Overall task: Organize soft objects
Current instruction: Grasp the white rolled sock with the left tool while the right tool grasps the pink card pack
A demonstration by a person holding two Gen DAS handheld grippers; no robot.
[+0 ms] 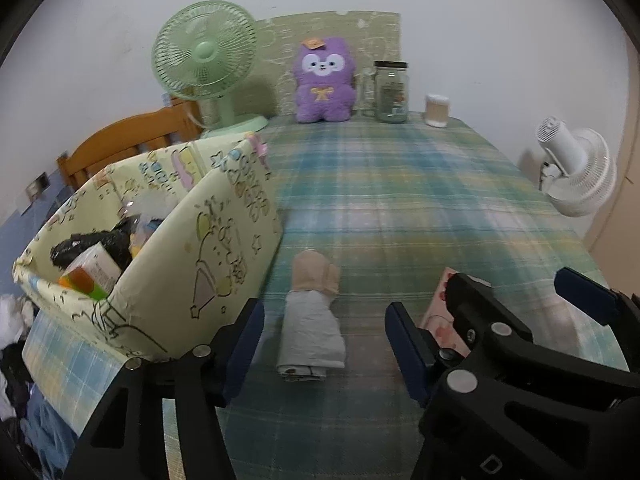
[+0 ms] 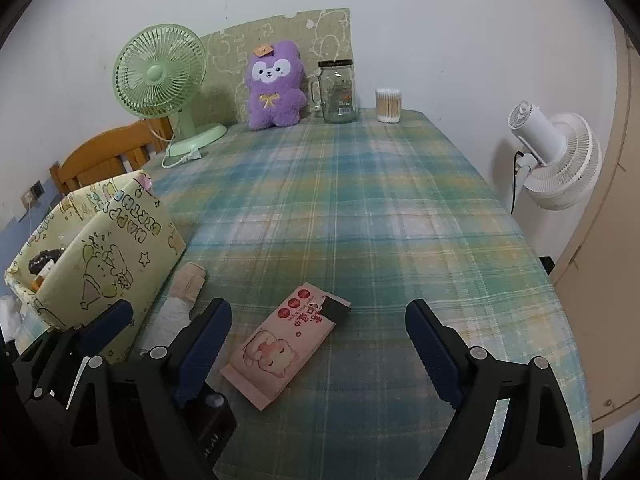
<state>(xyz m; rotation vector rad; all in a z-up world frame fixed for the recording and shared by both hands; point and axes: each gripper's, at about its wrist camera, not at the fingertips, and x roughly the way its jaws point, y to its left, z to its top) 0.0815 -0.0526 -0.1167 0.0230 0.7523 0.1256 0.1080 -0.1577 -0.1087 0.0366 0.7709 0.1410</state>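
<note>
Two claws stand spread and empty: left gripper [image 1: 324, 344], lower centre, straddles the rolled cloth [image 1: 311, 320] beside the paper box [image 1: 224, 240], evidently lining up a pinch, while right gripper [image 2: 320, 344] brackets the pink tissue pack [image 2: 286, 344].

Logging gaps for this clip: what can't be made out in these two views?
- Box contents: left wrist view, mostly hidden by its front wall; only a black item and a carton show.
- Rolled cloth: right wrist view, its near end is covered by the left gripper.
- Wipes pack: left wrist view, mostly behind the right gripper.
- Jar label: too small to read.
</note>
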